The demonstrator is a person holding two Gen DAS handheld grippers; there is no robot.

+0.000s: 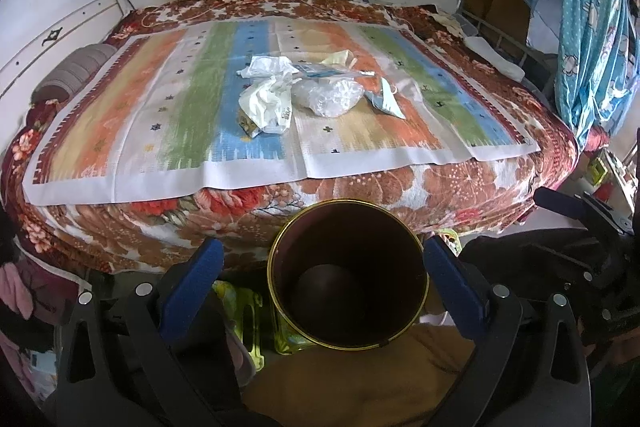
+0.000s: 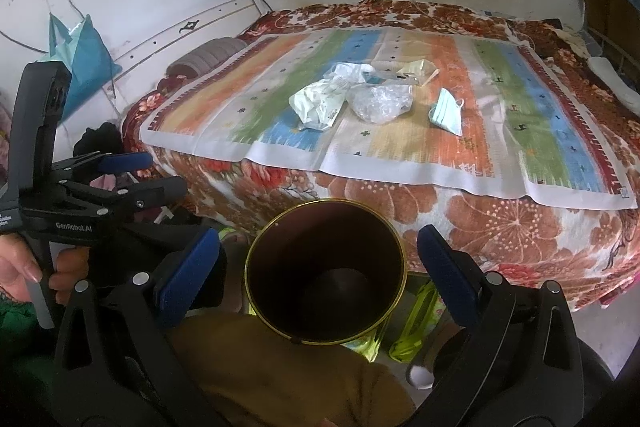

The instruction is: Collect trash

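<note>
From the left wrist camera, the left gripper [image 1: 322, 281] hangs over a dark cylindrical bin with a gold rim [image 1: 347, 277], its blue-padded jaws spread wide on either side of the bin's open mouth and touching nothing. Beyond the bin stands a bed covered in a red-and-brown floral blanket [image 1: 460, 195], with a striped cloth of orange, green, blue and cream [image 1: 160, 131] laid flat on top. At the middle of that cloth lies a loose heap of trash: a crumpled white paper wrapper [image 1: 266, 105], a clear crinkled plastic bag [image 1: 328, 95] just to its right, and a pale blue face mask [image 1: 387, 99] farther right.

From the right wrist camera, the right gripper [image 2: 318, 275] hovers above the same gold-rimmed bin [image 2: 326, 271], jaws likewise spread wide and empty. The left gripper [image 2: 132, 173] shows at the left edge, held by a hand [image 2: 24, 271], jaws parted. The paper wrapper [image 2: 316, 103], plastic bag [image 2: 378, 103] and face mask [image 2: 446, 111] rest on the striped cloth [image 2: 400, 155], well apart from the bin. A teal bag [image 2: 82, 61] hangs on the left wall.
</note>
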